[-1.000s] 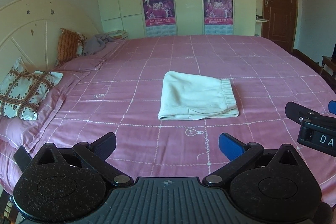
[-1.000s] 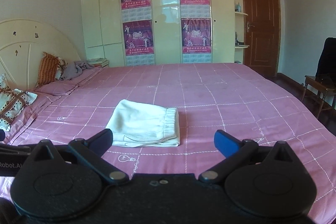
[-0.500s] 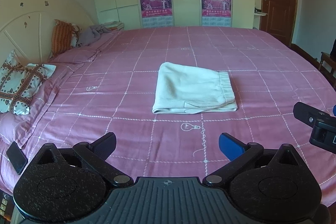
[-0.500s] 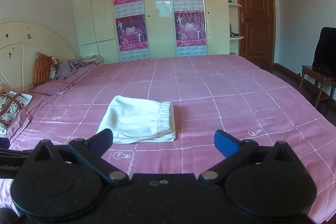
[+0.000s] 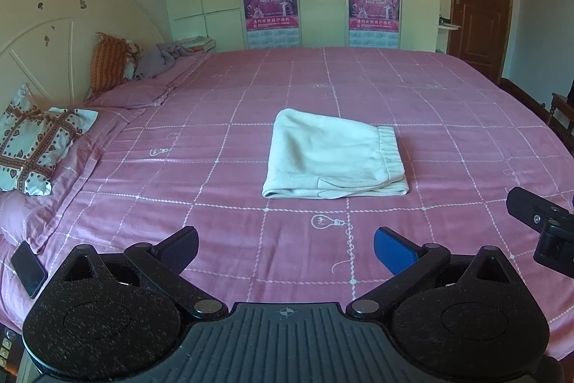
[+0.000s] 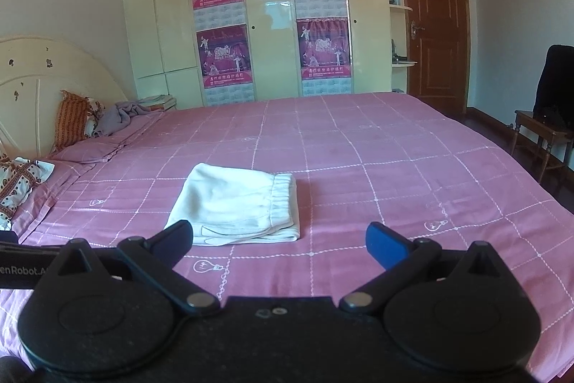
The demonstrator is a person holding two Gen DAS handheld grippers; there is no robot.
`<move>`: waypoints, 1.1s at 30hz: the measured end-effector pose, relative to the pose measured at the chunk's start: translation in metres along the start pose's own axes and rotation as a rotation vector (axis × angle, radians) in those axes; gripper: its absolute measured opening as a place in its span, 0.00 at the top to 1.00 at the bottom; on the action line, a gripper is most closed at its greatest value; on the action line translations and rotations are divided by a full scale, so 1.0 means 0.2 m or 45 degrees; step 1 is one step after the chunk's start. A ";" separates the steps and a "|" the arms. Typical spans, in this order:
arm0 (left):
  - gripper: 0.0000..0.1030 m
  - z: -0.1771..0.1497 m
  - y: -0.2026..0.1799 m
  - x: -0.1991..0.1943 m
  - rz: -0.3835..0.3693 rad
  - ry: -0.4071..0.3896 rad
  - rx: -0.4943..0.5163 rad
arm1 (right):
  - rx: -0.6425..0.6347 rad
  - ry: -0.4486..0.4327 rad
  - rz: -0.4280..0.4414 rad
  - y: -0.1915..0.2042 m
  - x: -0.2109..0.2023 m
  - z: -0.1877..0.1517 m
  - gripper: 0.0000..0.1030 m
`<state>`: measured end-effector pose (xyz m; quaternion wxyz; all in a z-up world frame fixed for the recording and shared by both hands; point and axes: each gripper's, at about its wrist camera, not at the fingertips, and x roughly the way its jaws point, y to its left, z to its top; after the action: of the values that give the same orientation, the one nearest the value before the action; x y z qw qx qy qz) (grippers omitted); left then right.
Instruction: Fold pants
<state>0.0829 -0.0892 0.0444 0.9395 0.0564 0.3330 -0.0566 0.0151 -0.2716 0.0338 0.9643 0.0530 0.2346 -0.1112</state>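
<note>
Two grippers sit nearest you, both above the near edge of the bed. Your left gripper has its jaws spread wide and holds nothing. Your right gripper likewise has its jaws spread wide and holds nothing; part of its body shows at the right edge of the left wrist view. A black phone lies on the pink sheet at your near left. Beyond the fingertips, the pants lie folded into a compact cream rectangle near the middle of the bed, waistband to the right, apart from both grippers. Farther left, a patterned pillow and an orange pillow rest by the headboard. At the far wall stands a wardrobe carrying four posters, with a brown door to its right.
</note>
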 end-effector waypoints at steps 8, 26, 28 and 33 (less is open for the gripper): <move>0.00 0.00 -0.01 0.00 -0.008 -0.003 0.003 | 0.006 0.005 -0.003 0.00 0.00 0.00 0.00; 0.00 0.00 -0.02 0.01 0.000 -0.005 0.004 | 0.002 0.017 0.003 0.00 0.01 0.00 0.00; 0.00 0.00 -0.02 0.01 -0.002 -0.006 0.005 | 0.001 0.016 0.004 0.00 0.01 0.00 0.00; 0.00 0.00 -0.03 0.02 -0.006 -0.008 0.013 | 0.000 0.014 0.001 0.00 0.01 0.00 0.00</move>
<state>0.0851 -0.0955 0.0427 0.9401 0.0602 0.3300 -0.0606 0.0168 -0.2726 0.0320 0.9630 0.0539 0.2399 -0.1105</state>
